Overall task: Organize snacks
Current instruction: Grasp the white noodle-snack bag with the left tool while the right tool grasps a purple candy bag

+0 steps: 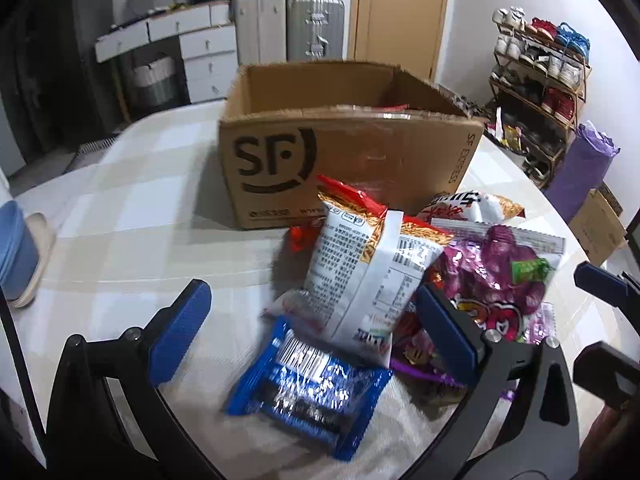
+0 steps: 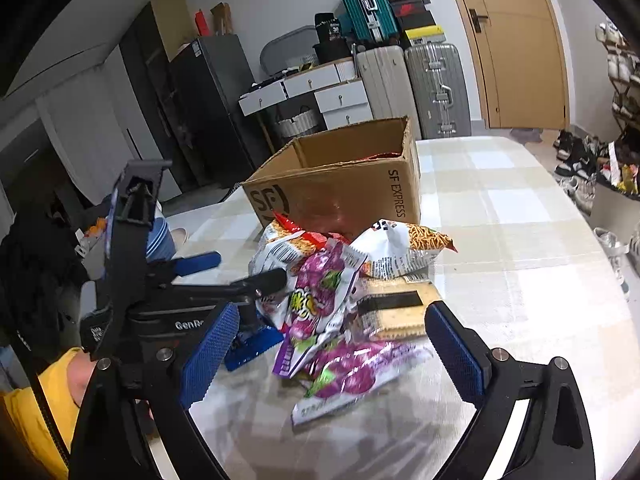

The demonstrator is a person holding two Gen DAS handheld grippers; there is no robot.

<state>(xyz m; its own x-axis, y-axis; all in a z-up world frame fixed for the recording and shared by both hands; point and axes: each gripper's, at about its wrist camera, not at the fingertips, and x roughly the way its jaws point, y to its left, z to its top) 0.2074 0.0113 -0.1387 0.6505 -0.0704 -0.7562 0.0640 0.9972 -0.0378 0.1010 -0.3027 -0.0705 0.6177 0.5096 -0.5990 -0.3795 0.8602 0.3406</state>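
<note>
so, on the table [image 1: 120, 220] a heap of snacks lies just in front of an open cardboard box [image 1: 348, 140] marked sf. the left tool [image 1: 312, 328] hangs over the near side of the heap with its jaws spread wide, gripping nothing — a blue cookie pack [image 1: 308, 392] lies flat between and below its pads, and a white noodle bag [image 1: 368, 272] leans up behind that pack, its back label facing the camera. the tool's right pad sits against the edge of a purple candy bag [image 1: 500, 276], though whether it touches i cannot tell. a second noodle bag [image 2: 408, 252] lies closer to the box, on the right side of the heap. the right tool [image 2: 332, 360] is likewise released, jaws wide and holding nothing, hovering over another purple candy bag [image 2: 352, 372] that lies flat on the table nearest it; a cracker pack [image 2: 396, 312] rests just beyond, partly under the upper purple bag. something red shows inside the box — too hidden to name. in the right wrist view the left tool reaches in from the left, with a hand [image 2: 84, 376] and a yellow sleeve [image 2: 36, 420] behind it. a blue tub [image 1: 16, 252] stands at the table's left edge, well apart from the snacks. suitcases [image 1: 288, 26], drawers, a door and a shoe rack [image 1: 540, 80] fill the room behind.
</note>
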